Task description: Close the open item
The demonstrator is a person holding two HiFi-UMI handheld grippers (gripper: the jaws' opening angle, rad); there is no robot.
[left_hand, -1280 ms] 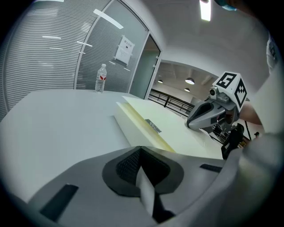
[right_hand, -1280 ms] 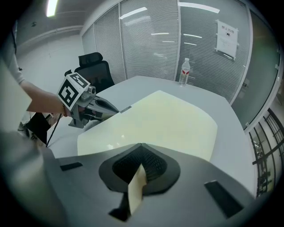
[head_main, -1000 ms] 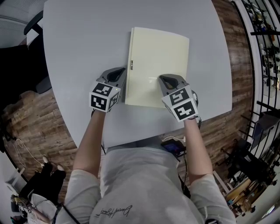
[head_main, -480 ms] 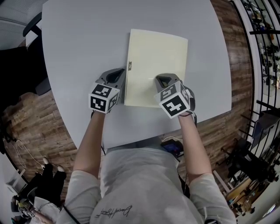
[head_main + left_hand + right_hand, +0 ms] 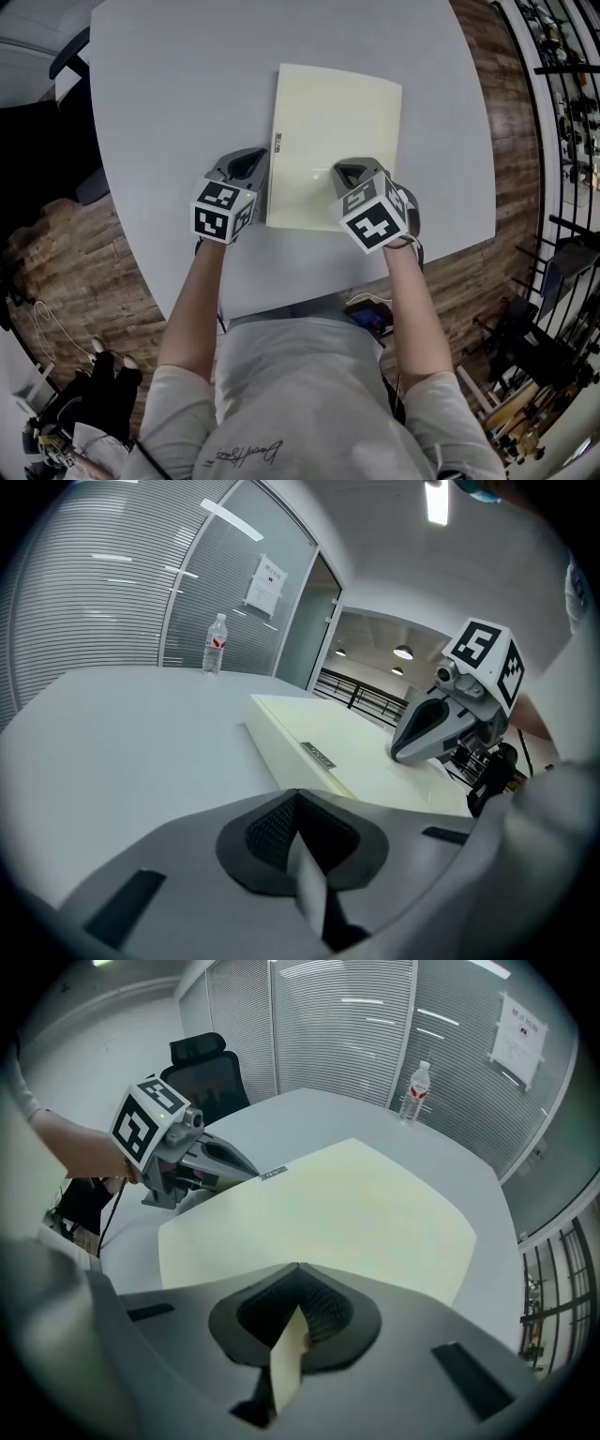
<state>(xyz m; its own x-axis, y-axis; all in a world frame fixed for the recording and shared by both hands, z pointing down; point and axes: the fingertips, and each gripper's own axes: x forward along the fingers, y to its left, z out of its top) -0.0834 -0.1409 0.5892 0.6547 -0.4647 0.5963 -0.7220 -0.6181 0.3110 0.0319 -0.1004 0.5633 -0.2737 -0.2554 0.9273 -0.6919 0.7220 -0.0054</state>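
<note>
Folder (image 5: 337,131) seemingly closed; left gripper (image 5: 249,157) at edge, right gripper (image 5: 350,172) over; both jaws together.

We look steeply down from the head onto the table (image 5: 169,112), with the cream folder (image 5: 337,141) at upper centre. Each gripper camera rides low and close over the table: the left one faces the right gripper (image 5: 400,752) at frame right, the right one the left gripper (image 5: 249,1171) at upper left. All three views share the folder; the low pair also share the bottle (image 5: 215,644).
</note>
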